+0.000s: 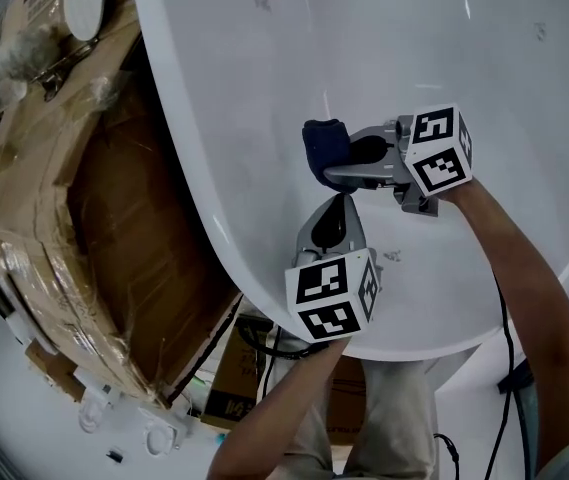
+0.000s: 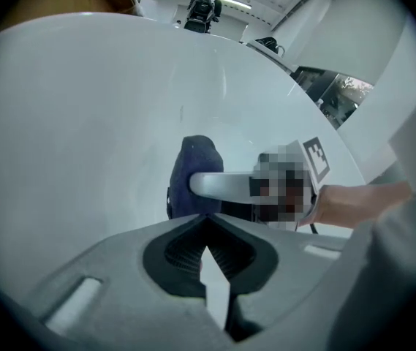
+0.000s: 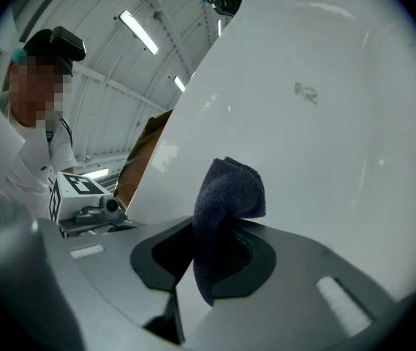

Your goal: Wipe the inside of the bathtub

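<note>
The white bathtub point(image 1: 264, 68) fills most of the head view. My right gripper point(image 1: 336, 163) is shut on a dark blue cloth point(image 1: 322, 143), which it holds against the tub's inner wall near the rim. In the right gripper view the cloth point(image 3: 229, 192) sticks up folded from between the jaws, in front of the white tub wall point(image 3: 324, 123). My left gripper point(image 1: 336, 206) hovers just below the right one, pointing at the cloth, jaws together and holding nothing. The left gripper view shows the cloth point(image 2: 193, 159) ahead on the tub wall point(image 2: 83, 123), with one right gripper finger point(image 2: 218, 185) across it.
A plastic-wrapped cardboard box point(image 1: 74, 198) stands against the tub's left outer side. Cables point(image 1: 264, 338) lie on the floor under the rim. A small grey smudge point(image 3: 306, 92) marks the tub wall above the cloth. A person point(image 2: 202, 9) stands beyond the tub's far edge.
</note>
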`<state>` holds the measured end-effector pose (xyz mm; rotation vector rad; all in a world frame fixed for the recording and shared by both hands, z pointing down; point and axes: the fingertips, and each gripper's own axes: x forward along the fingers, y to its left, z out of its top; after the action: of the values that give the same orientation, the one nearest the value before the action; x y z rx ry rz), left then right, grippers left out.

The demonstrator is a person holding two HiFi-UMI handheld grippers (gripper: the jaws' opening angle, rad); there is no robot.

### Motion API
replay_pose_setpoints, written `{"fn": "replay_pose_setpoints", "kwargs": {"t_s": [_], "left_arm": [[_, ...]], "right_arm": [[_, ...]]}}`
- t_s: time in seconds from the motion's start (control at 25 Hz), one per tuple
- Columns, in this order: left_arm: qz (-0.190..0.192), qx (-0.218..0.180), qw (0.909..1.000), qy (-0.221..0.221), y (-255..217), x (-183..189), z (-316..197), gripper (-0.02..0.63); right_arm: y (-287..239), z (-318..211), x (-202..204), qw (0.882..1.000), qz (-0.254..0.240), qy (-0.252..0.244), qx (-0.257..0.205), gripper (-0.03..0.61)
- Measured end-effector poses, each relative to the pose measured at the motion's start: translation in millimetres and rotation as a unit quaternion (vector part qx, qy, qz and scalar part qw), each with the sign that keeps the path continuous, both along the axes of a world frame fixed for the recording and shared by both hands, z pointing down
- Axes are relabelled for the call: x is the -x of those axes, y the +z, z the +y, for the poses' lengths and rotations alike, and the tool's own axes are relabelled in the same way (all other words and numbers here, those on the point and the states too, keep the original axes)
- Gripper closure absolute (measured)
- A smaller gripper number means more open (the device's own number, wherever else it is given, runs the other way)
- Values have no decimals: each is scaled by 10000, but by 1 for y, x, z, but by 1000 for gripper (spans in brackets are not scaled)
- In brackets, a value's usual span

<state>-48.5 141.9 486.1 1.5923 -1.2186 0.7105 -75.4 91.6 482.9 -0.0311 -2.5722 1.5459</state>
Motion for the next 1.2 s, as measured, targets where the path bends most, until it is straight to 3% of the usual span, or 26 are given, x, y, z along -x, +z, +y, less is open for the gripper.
{"fn": "replay_pose_setpoints", "kwargs": {"t_s": [0.24,0.52,0.72,1.0,1.2], "left_arm": [[-104,-84,9989,460,20,7,-35,615],[-169,-102,9969,762,40,7,-66,615],[21,15,9957,927,53,-4,-77,615],[1,-12,9887,1497,68,-19,-98,615],[-43,-26,9780,2084,87,-33,-115,615]], "right_arm": [[43,-7,-14,9969,737,239,-146,528],[102,4,-30,9849,1712,35,-269,528],[141,17,-38,9738,2253,-182,-262,528],[179,35,-38,9674,2527,-196,15,528],[198,47,-26,9617,2723,-314,20,528]]}}
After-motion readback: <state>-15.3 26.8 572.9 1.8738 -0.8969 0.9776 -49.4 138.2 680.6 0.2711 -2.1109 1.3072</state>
